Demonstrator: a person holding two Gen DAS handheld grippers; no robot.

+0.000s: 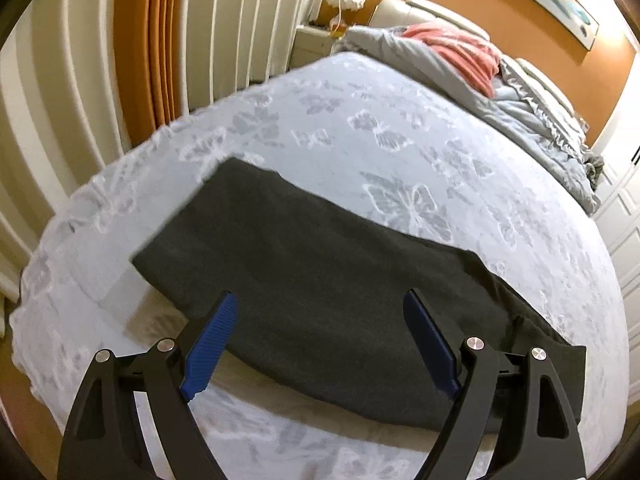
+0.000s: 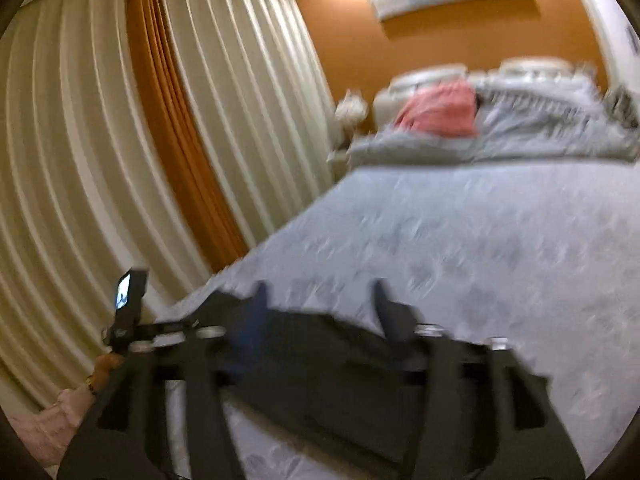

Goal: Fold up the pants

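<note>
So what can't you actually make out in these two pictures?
- Pants, left wrist view: the near right end is hidden behind the left gripper finger.
- Right wrist view: motion blur smears the right gripper and the bed pattern.
- Wall picture: cut off by the edge.

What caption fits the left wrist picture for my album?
Open left gripper hovers over dark grey pants folded on a butterfly-patterned bedspread.

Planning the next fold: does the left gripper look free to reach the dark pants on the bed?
Probably yes. The left gripper hangs open just above the pants, which lie flat on the bedspread with nothing between them.
</note>
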